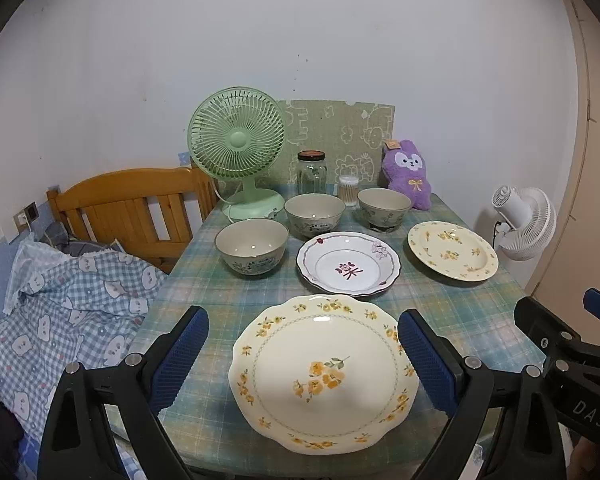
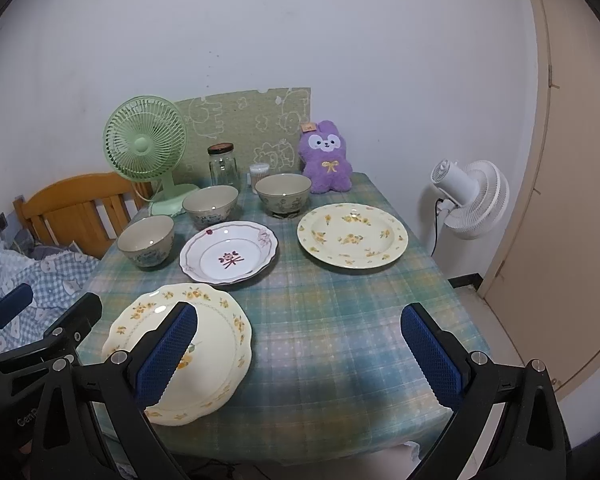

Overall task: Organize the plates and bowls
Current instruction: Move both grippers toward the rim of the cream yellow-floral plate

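Note:
A large cream plate with yellow flowers (image 1: 320, 376) lies at the near edge of the table. My left gripper (image 1: 302, 316) hovers open above it, one blue finger on each side, touching nothing. Behind it sit a white plate with a red motif (image 1: 348, 263) and a deep yellow-flowered plate (image 1: 452, 250). Three grey-green bowls (image 1: 252, 246) (image 1: 314, 214) (image 1: 384, 208) stand in a row further back. My right gripper (image 2: 300, 312) is open over bare tablecloth (image 2: 340, 340), to the right of the cream plate (image 2: 216, 320), and holds nothing.
At the back stand a green fan (image 1: 236, 148), a glass jar (image 1: 311, 172), a cotton-swab tub (image 1: 348, 190) and a purple plush (image 1: 408, 172). A wooden headboard (image 1: 132, 204) and bedding (image 1: 60, 300) lie left. A white fan (image 2: 468, 200) and a door (image 2: 572, 200) stand right.

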`<state>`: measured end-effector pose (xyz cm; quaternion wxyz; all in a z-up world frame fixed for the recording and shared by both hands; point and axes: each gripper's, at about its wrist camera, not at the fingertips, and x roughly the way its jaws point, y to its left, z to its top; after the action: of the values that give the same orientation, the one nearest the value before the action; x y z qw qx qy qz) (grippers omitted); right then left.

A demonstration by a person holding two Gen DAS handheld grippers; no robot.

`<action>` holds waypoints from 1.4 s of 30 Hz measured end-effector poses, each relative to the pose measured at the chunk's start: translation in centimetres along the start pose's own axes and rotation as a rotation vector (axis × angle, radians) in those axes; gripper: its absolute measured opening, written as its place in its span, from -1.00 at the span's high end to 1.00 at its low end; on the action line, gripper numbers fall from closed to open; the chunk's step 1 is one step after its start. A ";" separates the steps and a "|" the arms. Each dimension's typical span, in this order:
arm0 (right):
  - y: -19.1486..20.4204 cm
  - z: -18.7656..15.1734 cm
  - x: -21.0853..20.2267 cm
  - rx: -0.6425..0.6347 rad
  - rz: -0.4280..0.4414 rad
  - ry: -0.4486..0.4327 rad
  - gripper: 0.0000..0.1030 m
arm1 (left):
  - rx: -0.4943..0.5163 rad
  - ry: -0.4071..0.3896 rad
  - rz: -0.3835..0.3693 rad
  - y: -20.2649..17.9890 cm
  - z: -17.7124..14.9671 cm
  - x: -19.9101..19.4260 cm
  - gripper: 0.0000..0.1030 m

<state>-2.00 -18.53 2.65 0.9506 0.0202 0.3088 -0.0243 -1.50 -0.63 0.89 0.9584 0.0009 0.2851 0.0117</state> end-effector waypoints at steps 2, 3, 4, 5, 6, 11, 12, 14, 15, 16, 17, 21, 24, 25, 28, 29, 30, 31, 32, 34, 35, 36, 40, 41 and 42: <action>0.1 0.0 0.0 -0.001 0.001 0.000 -0.99 | -0.003 0.001 0.000 0.1 0.0 0.0 -0.86; 0.1 0.0 0.0 -0.001 0.001 0.001 -0.99 | -0.004 0.001 0.001 0.1 0.0 0.0 -0.86; 0.1 -0.1 0.0 0.000 0.001 0.001 -0.99 | -0.003 0.000 0.001 0.1 -0.1 0.0 -0.86; 0.1 0.0 0.1 0.000 -0.001 0.002 -0.99 | -0.002 0.000 -0.001 0.1 -0.1 0.0 -0.85; 0.0 -0.2 0.0 -0.001 -0.001 0.000 -0.99 | -0.001 0.001 -0.002 0.2 -0.1 0.0 -0.84; 0.1 -0.3 0.1 0.000 -0.003 0.004 -0.99 | 0.005 0.002 -0.006 0.2 -0.1 0.0 -0.82; 0.1 -0.3 0.2 0.000 -0.004 0.004 -0.99 | 0.005 0.003 -0.007 0.2 -0.1 0.0 -0.82; 0.1 -0.3 0.2 0.000 -0.002 0.005 -0.99 | 0.004 0.003 -0.007 0.2 -0.1 0.0 -0.82; 0.1 -0.4 0.2 0.000 -0.002 0.004 -0.99 | 0.004 0.003 -0.008 0.2 -0.1 0.1 -0.82; 0.1 -0.4 0.1 0.000 -0.002 0.003 -0.99 | 0.004 0.003 -0.009 0.3 -0.1 0.1 -0.82; 0.1 -0.4 0.1 0.000 -0.002 0.003 -0.99 | 0.004 0.003 -0.008 0.2 -0.1 0.1 -0.82; 0.2 -0.3 0.2 0.000 -0.002 0.004 -0.99 | 0.004 0.004 -0.009 0.3 -0.1 0.1 -0.82; 0.2 -0.4 0.1 0.000 -0.003 0.003 -0.99 | 0.004 0.003 -0.010 0.4 -0.2 0.0 -0.82; 0.2 -0.4 0.1 0.000 -0.003 0.003 -0.99 | 0.004 0.003 -0.010 0.4 -0.2 0.0 -0.82; 0.3 -0.4 0.1 0.000 -0.004 0.002 -0.99 | 0.005 0.002 -0.009 0.4 -0.2 0.1 -0.82; 0.3 -0.3 0.1 0.000 -0.004 0.003 -0.99 | 0.004 0.002 -0.009 0.4 -0.2 0.1 -0.82; 0.3 -0.3 0.1 0.000 -0.005 0.003 -0.99 | 0.004 0.003 -0.009 0.4 -0.2 0.1 -0.82; 0.3 -0.3 0.1 0.000 -0.004 0.003 -0.99 | 0.005 0.003 -0.009 0.4 -0.2 0.1 -0.82; 0.3 -0.3 0.1 0.001 -0.003 0.004 -0.99 | 0.004 0.003 -0.009 0.4 -0.2 0.1 -0.82; 0.3 -0.3 0.1 0.000 -0.004 0.004 -0.99 | 0.004 0.003 -0.009 0.4 -0.2 0.1 -0.82; 0.3 -0.3 0.2 0.000 -0.004 0.004 -0.99 | 0.004 0.003 -0.009 0.4 -0.2 0.1 -0.82; 0.2 -0.3 0.1 0.000 -0.003 0.004 -0.99 | 0.004 0.003 -0.010 0.4 -0.2 0.1 -0.82; 0.2 -0.3 0.2 0.001 -0.003 0.004 -0.99 | 0.005 0.003 -0.010 0.4 -0.2 0.1 -0.82; 0.2 -0.3 0.2 0.001 -0.003 0.004 -0.99 | 0.004 0.003 -0.010 0.4 -0.2 0.1 -0.81; 0.2 -0.3 0.2 0.000 -0.003 0.004 -0.99 | 0.004 0.003 -0.010 0.4 -0.1 0.1 -0.81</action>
<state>-2.04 -18.32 2.29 0.9500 0.0201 0.3105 -0.0256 -1.51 -0.19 0.72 0.9581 0.0013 0.2864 0.0065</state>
